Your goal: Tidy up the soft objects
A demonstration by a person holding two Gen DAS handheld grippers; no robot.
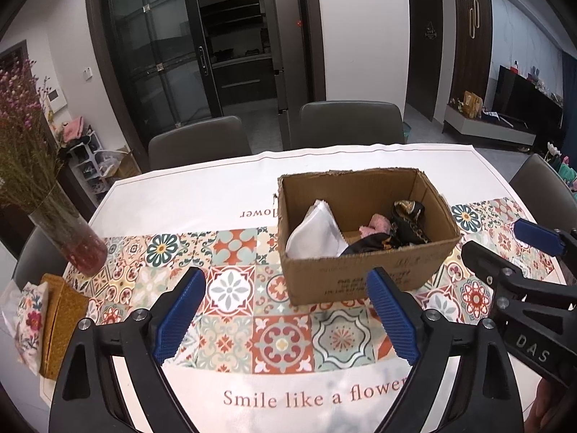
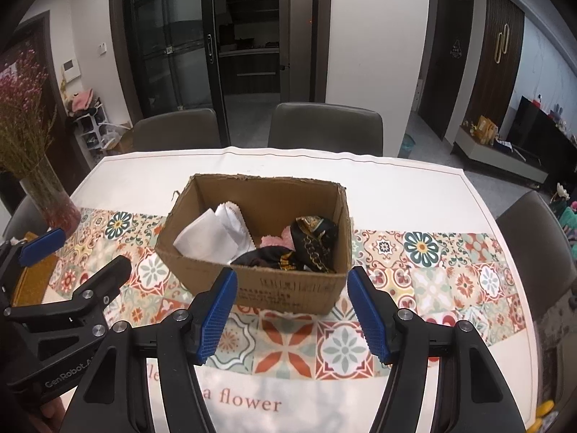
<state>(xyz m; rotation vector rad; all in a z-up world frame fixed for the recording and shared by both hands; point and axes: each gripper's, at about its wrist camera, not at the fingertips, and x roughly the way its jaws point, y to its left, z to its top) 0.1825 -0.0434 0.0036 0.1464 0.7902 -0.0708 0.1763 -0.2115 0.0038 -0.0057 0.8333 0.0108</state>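
On the table [image 1: 180, 187], the cardboard box [image 2: 288, 285] holds a white cloth [image 2: 209, 238], pink item [image 2: 272, 241] and black scarf [image 2: 310, 249], while the left gripper [image 1: 286, 321] and right gripper [image 2: 292, 319] hover before it, jaws apart and empty.

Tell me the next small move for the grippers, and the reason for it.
Probably swing the left gripper toward the floral cloth at the table's left edge. Both grippers are open and empty, the right gripper faces the cardboard box, which already holds white, pink and black fabrics, and that cloth lies outside.
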